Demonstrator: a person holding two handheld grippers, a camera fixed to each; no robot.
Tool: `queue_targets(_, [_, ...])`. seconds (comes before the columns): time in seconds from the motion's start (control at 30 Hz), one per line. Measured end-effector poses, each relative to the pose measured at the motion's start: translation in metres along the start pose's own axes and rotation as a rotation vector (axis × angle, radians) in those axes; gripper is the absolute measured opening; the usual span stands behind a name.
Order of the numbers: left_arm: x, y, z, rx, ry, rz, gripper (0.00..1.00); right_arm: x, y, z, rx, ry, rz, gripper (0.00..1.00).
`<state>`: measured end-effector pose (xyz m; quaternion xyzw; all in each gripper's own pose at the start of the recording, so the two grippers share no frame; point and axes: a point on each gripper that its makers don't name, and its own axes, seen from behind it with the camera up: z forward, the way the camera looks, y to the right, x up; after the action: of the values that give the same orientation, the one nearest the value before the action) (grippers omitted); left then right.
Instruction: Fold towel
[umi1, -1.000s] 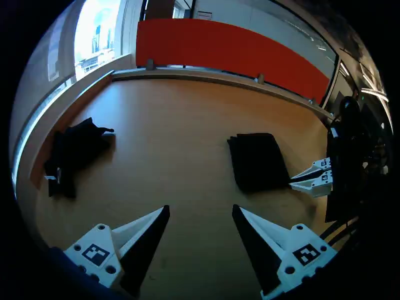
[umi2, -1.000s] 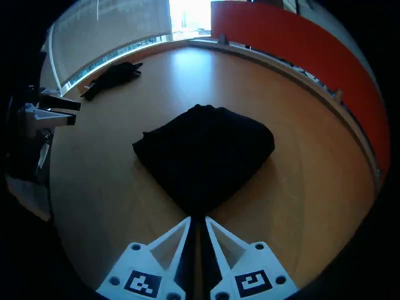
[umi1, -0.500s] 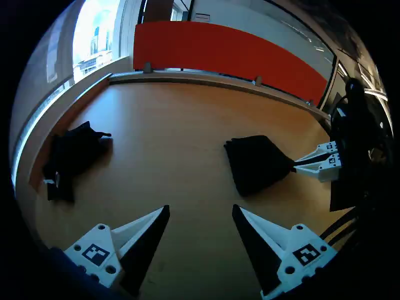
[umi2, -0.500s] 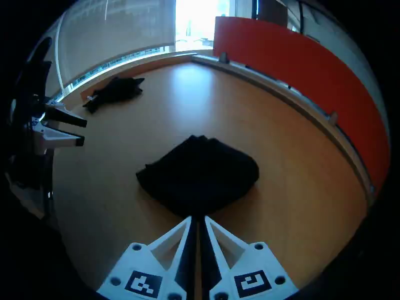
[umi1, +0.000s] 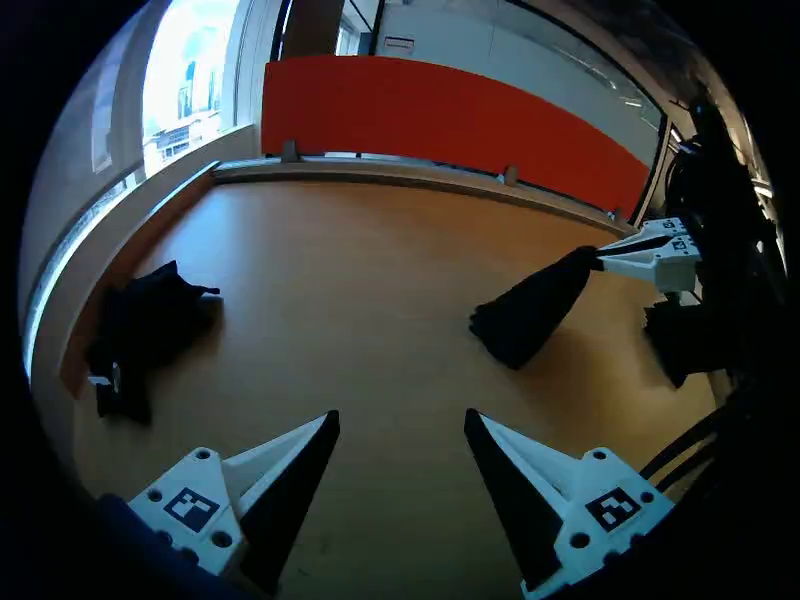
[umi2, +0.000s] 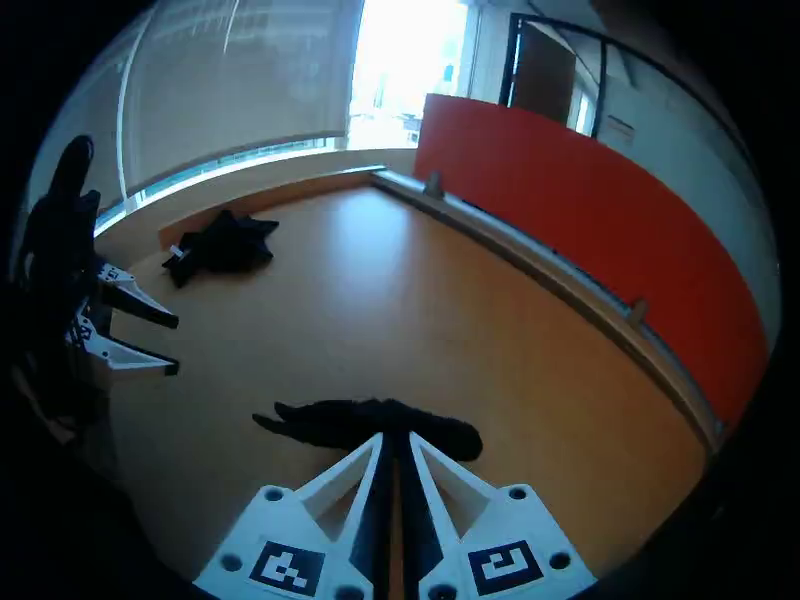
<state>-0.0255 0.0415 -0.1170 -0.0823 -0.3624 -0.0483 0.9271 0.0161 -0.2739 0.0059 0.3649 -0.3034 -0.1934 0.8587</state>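
At three o'clock, right tongs (umi1: 603, 262) pinch the soft black towel (umi1: 525, 310) off the wooden table (umi1: 350, 260); left tongs (umi1: 400, 420) spread wide. Folding looks unfinished.

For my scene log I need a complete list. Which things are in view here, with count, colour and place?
towel: one, black, hanging by one edge from the right gripper over the table
cloth heap: one, black, at the table edge near the window
table: one, light brown wood
partition: one, red, along the table's far edge
window: one, bright, beside the table
left gripper: one, white and black, open, empty
right gripper: one, white, shut on the towel
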Motion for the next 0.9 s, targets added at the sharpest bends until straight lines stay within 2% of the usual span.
queue_targets(0.3, [0.009, 0.002, 0.0, -0.008, 0.015, 0.007, 0.93, 0.016, 0.021, -0.019, -0.036, 0.027, 0.007, 0.03])
queue_targets(0.9, [0.016, 0.014, 0.005, -0.028, 0.012, 0.027, 0.93, 0.008, 0.079, -0.061, -0.109, 0.036, 0.043, 0.03])
